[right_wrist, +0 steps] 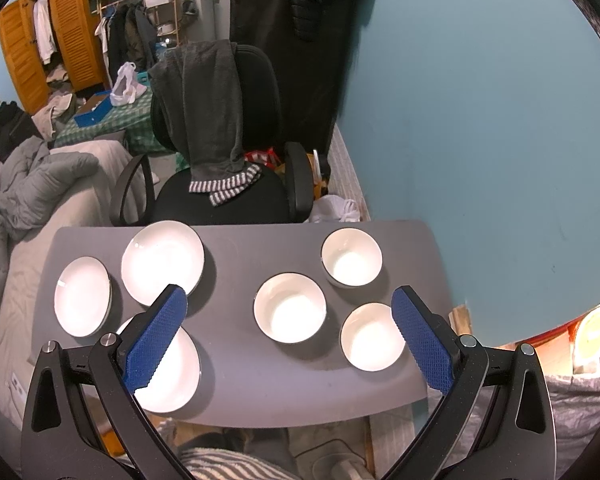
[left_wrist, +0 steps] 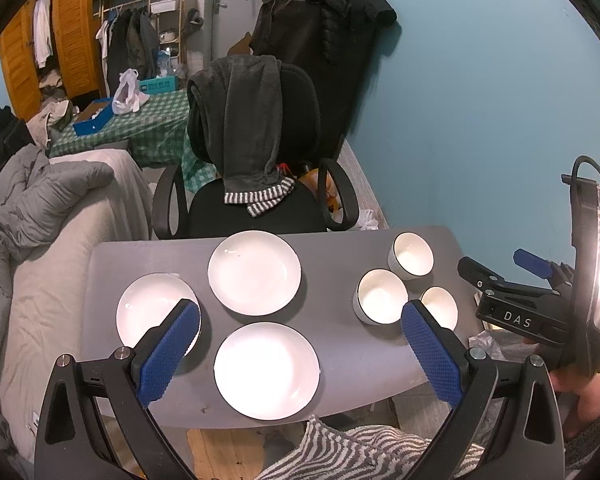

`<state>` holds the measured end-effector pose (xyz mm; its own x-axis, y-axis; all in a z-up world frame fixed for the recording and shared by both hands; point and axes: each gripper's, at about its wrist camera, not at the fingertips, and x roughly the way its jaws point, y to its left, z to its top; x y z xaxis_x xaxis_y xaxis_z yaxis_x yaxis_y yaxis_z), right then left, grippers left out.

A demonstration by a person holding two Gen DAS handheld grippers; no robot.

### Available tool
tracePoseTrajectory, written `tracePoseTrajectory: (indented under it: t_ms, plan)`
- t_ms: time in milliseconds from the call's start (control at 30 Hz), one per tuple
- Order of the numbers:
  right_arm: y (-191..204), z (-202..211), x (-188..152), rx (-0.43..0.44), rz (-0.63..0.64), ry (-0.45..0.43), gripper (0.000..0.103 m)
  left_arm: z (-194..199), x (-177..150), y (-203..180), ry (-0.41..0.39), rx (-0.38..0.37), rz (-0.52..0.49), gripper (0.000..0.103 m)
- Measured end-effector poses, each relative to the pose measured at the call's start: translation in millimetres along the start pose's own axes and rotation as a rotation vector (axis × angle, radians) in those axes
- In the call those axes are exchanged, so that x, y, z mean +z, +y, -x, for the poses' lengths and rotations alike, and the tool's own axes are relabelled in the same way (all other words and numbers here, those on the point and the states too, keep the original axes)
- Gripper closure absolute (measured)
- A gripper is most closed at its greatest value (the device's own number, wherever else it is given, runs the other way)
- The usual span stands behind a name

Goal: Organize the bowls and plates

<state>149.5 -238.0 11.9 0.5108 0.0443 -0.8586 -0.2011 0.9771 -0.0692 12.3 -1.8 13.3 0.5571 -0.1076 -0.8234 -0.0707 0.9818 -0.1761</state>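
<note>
Three white plates lie apart on the left half of a small grey table (left_wrist: 340,360): a far plate (left_wrist: 254,272), a left plate (left_wrist: 152,312) and a near plate (left_wrist: 266,370). Three white bowls stand apart on the right half: a far bowl (right_wrist: 351,257), a middle bowl (right_wrist: 290,307) and a near bowl (right_wrist: 372,337). My left gripper (left_wrist: 300,316) is open and empty, held above the near plate. My right gripper (right_wrist: 289,306) is open and empty, held above the bowls; it also shows at the right edge of the left wrist view (left_wrist: 500,276).
A black office chair (left_wrist: 256,184) draped with a dark towel stands just behind the table (right_wrist: 236,376). A bed with grey bedding (left_wrist: 40,248) lies to the left. A blue wall (left_wrist: 480,100) is on the right. A striped cloth (left_wrist: 360,452) lies at the near edge.
</note>
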Motion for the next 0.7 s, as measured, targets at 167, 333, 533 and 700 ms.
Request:
tracePoseTrajectory:
  t_ms: [167,333,533,700]
  plan:
    - [-0.6,-0.3,0.0,-0.001,0.001,0.002,0.002,-1.5,0.6,0.9,0.001,-0.005,0.002,0.001]
    - [4.1,-1.6,-1.2,-0.007,0.003,0.003,0.002,-1.9,-0.1,1.6,0.001,-0.009,0.001,0.001]
    - [5.2,-1.3,-2.1,-0.008,0.004,0.003,0.002,-2.8,-1.6,1.7,0.003,-0.009,0.002,0.001]
    - [4.8,-1.4,-1.8,-0.007,0.004,0.004,0.002,-7.2,-6.4,-0.7,0.017,0.024,-0.012,0.001]
